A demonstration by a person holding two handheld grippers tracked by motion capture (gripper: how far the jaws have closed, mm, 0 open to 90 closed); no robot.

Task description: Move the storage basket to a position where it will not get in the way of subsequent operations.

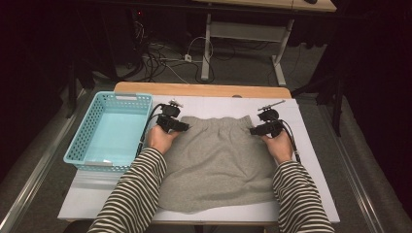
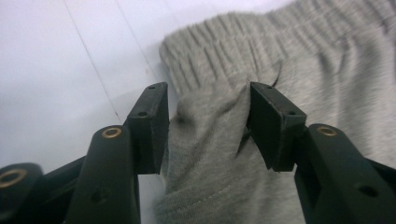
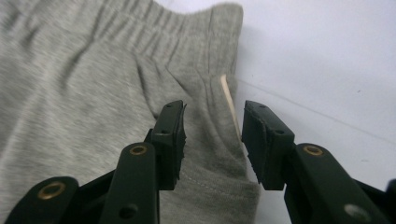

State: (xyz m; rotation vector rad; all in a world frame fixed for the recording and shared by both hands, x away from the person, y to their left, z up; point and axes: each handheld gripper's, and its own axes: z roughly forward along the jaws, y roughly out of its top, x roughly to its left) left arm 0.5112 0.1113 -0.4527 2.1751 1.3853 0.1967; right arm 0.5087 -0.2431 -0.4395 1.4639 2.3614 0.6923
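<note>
The grey knit shorts with an elastic waistband (image 1: 218, 160) lie flat on the white-topped bench (image 1: 311, 160), waistband away from the person. Each jaw pair stands half open astride a waistband corner, left hand-held gripper (image 2: 208, 125) and right hand-held gripper (image 3: 212, 140); close both evenly, gathering both fabric layers.

We see a grey garment (image 1: 218, 162) of soft, matt knitted cloth, its weave faintly fuzzy, with a ribbed, gathered waistband (image 2: 224, 42) at its twelve o'clock edge. The left gripper (image 2: 208, 123) and right gripper (image 3: 212, 142) look like matt black plastic, with small brass-coloured metal rings set in the arms. We find the white table cover (image 1: 311, 160) smooth and slightly sheeny. At nine o'clock the turquoise basket (image 1: 85, 133) is perforated, glossy plastic. A wooden table edge (image 1: 204, 90) shows at twelve o'clock.
</note>
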